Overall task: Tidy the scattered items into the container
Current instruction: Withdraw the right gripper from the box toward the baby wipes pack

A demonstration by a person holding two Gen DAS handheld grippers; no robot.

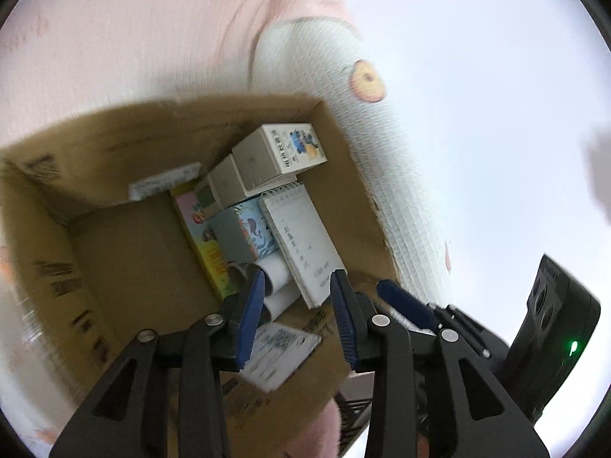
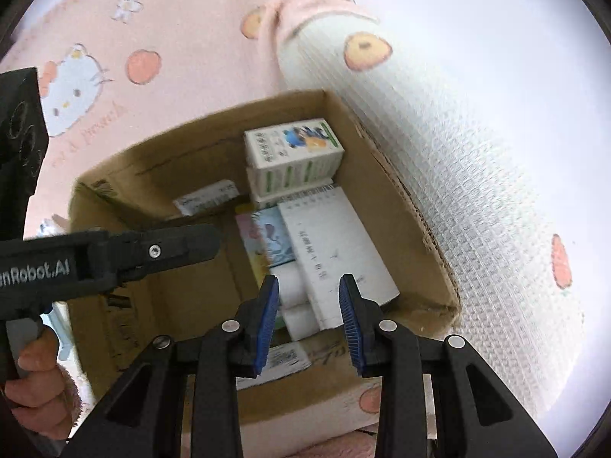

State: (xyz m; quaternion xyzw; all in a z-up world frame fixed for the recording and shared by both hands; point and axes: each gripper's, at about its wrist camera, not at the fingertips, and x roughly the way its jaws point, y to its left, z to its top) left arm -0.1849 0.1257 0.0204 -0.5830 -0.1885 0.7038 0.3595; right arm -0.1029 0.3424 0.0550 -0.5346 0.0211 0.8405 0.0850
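Both grippers — left gripper (image 1: 298, 286) and right gripper (image 2: 309, 294) — hung part-open and empty above the cardboard box (image 2: 420, 206). The spiral notepad (image 1: 305, 244) leaned along its right wall on paper rolls (image 1: 277, 273) — it could have slid flat if bumped.

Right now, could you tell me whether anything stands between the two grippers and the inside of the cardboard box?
Nothing visible does. The cardboard box is open at the top, and both the left gripper and the right gripper hang above it with empty jaws. The spiral notepad and small cartons lie inside along one wall.
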